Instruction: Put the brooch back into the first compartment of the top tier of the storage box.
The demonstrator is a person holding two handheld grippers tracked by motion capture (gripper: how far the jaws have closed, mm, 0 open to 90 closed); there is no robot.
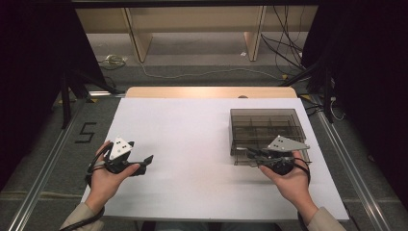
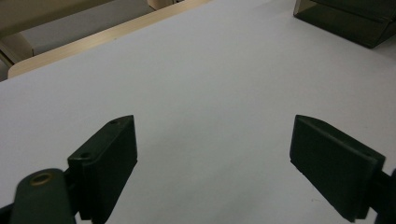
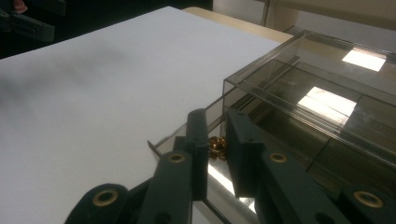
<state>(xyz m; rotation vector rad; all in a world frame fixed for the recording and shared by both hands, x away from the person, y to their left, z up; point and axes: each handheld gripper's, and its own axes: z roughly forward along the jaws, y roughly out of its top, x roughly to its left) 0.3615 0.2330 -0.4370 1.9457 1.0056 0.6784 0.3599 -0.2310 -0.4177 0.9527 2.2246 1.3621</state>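
Step in hand: picking small parts out of the organiser box.

- The smoky clear organiser box (image 1: 267,126) sits on the right side of the white desk (image 1: 192,139). Its lowest drawer (image 3: 161,145) is pulled out toward you.
- Your right tongs (image 3: 215,122) reach into the front corner of that drawer. They are drawn in to a narrow gap, with a small cluster of copper-coloured parts (image 3: 216,147) between the tips. The parts fill the gap, so I read this as a pinch. I can't tell how many pieces are caught.
- Your left tongs (image 2: 212,140) stand wide apart and empty, low over bare desk. They are well apart from the box, seen at (image 1: 146,160) in the high view.

Judgement: the grasp looks made and the lift not yet begun.

Next move:
- Raise the right tongs straight up so the load clears the drawer's front wall.
- Keep the squeeze steady, since the parts are small, rounded and likely to slip or scatter.
- Watch that the drawer doesn't ride up with the load. The free left tongs could steady the box if it shifts.
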